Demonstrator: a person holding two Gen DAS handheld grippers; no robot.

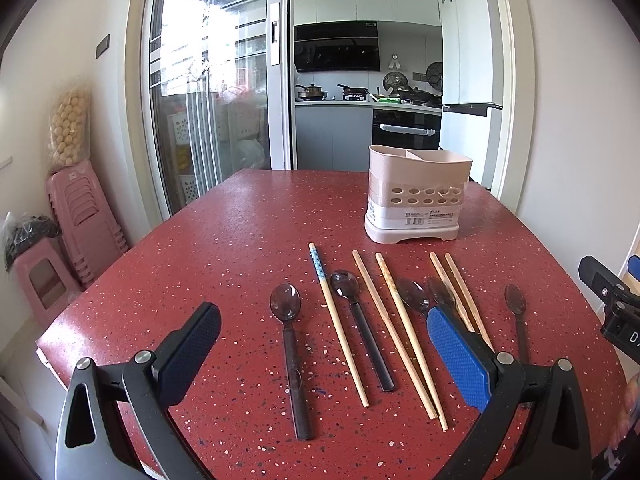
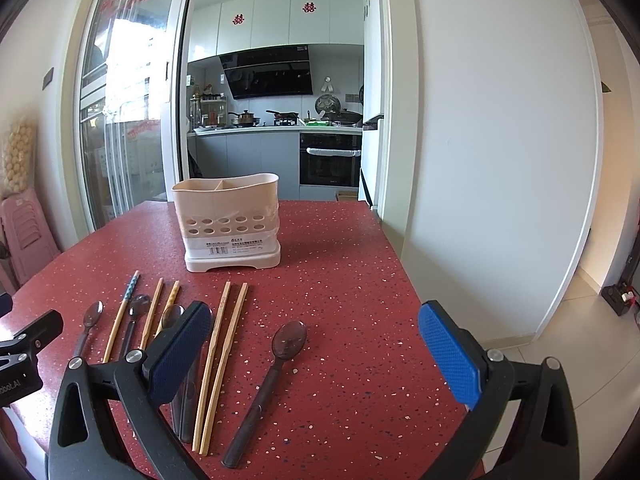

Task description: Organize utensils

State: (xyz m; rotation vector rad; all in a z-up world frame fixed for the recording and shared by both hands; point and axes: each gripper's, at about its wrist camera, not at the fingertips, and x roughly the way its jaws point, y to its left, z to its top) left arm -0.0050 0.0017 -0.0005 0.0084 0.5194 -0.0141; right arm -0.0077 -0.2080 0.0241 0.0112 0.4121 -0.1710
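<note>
Both grippers hover empty over the counter [image 1: 240,220]: the left gripper [image 1: 324,344] is spread wide above the row of utensils, and the right gripper [image 2: 316,344] is equally spread, with one spoon [image 2: 266,388] lying between its fingers but below them, untouched. Nothing looks sorted yet; the caddy [image 1: 416,196] at the far side appears empty from here, though its inside is mostly hidden. All the work seems left: five dark spoons [image 1: 290,356] and five chopsticks [image 1: 340,324] lie side by side on the counter near the caddy. Their long axes run roughly front to back, spoon bowls at the far end toward the caddy, handles toward the grippers, and the chopsticks fan slightly.
</note>
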